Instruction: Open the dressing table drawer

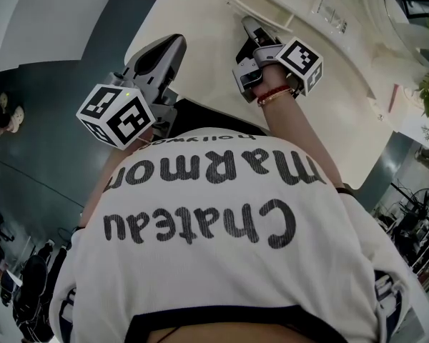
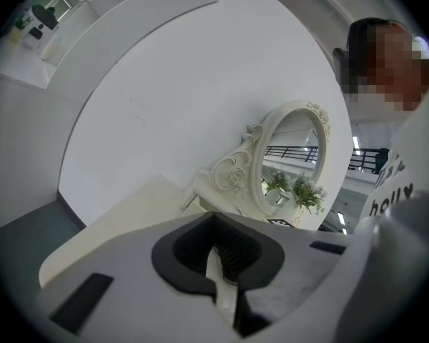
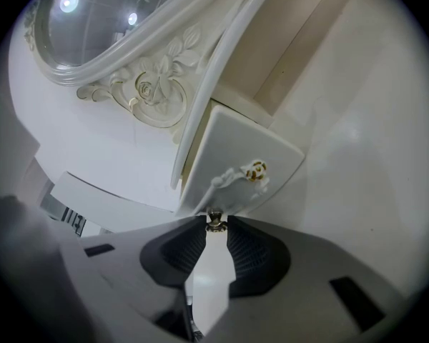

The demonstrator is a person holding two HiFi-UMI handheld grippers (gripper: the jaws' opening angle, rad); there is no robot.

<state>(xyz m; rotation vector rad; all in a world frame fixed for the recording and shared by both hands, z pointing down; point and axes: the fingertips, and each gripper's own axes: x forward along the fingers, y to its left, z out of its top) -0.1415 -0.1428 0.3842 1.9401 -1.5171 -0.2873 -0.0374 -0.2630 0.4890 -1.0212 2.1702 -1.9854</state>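
1. The fingers [image 3: 249, 252] of the right gripper [image 3: 214, 225] are clamped on a small brass drawer knob [image 3: 214, 221]. One pad bears on each side of it at the very tips.
2. Directly ahead of those fingers stands the white front of the dressing table drawer [image 3: 232, 145]. The gripped knob sits at its nearest edge.
3. Just past the tips and slightly to their right, a white scrolled pull with a gold rosette [image 3: 256, 170] lies on the drawer front.
4. A beige strip shows along the front's left edge, between it and the cabinet frame. How far out the drawer stands cannot be judged.
5. Further out, above and left of the fingers, are a carved rose ornament [image 3: 154, 91] and the oval mirror [image 3: 86, 27]. To the fingers' right lies the cream tabletop [image 3: 365, 177].
6. The fingers [image 2: 182, 252] of the left gripper [image 2: 214, 224] meet at the tips with nothing between them. Only a thin pale slit shows nearer their base.
7. Ahead of and below these fingers is the tabletop. Ahead and to their right is the same mirror in its scrolled frame, with green plants [image 2: 294, 188] in the glass. A curved white wall [image 2: 186, 84] rises behind.
8. In the head view the left gripper points forward, left of the right one and well apart from the drawer.
9. A hand wearing a red bracelet [image 1: 274, 93] sits behind the right gripper's marker cube [image 1: 302, 63].
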